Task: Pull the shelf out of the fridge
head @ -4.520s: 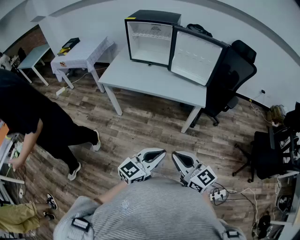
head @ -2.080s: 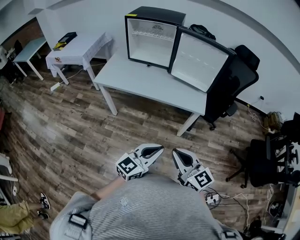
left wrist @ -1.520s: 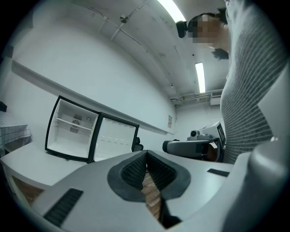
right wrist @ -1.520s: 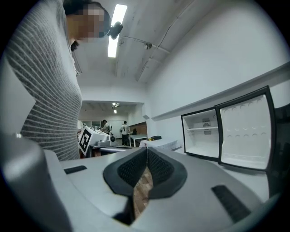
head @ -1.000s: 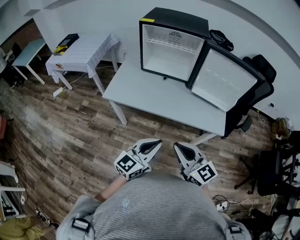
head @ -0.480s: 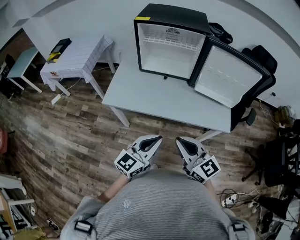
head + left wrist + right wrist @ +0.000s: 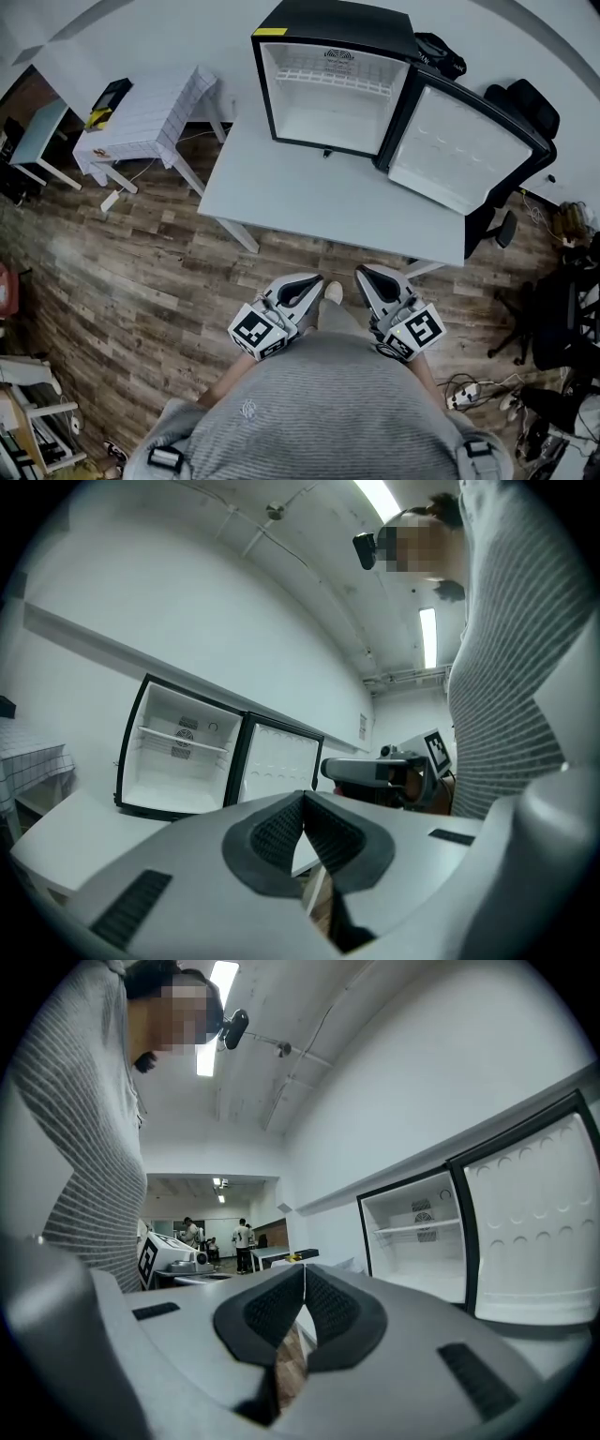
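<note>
Here the mini fridge [image 7: 323, 122] stands on the white table [image 7: 309, 202], its door [image 7: 459, 150] swung wide open to the right. The wire shelf [image 7: 328, 82] sits inside, high in the white compartment, running from side wall to side wall. Both grippers are held short of the table's near edge, close to the person's grey striped shirt [image 7: 319, 412] and above the wood-plank floor [image 7: 141, 281]. The left gripper [image 7: 313, 281] has its jaws pressed together with nothing between the pads. The right gripper [image 7: 366, 274] is likewise closed and holds nothing. Both point level toward the fridge. A black office chair [image 7: 530, 98] stands behind the open door. A small table with a checked cloth [image 7: 150, 108] stands left of the white table.
</note>
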### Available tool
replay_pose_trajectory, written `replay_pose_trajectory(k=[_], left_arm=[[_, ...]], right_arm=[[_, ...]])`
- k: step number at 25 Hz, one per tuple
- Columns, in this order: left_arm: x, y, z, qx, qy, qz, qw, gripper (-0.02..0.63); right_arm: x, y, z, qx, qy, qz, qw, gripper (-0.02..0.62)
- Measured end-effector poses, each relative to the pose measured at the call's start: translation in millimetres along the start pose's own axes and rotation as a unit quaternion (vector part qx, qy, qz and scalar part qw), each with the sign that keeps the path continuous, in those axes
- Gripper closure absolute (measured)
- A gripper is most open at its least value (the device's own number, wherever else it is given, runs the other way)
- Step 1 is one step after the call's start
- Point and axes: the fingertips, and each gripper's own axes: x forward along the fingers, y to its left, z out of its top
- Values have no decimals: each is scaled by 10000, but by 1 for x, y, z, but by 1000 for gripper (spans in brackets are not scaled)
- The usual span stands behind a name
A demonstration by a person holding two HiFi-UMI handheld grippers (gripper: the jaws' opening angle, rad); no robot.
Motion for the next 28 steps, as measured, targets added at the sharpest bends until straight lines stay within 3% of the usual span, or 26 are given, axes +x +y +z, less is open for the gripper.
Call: replay_pose_trajectory(k=[12,28], left_arm=[[79,90,35,176,19,66,9998,595],[143,137,66,288,-64,20,9996,595]], right_arm=[[76,-95,33,-156,-98,220,9996,581],[109,-162,53,-189,-126,271,9994,581]])
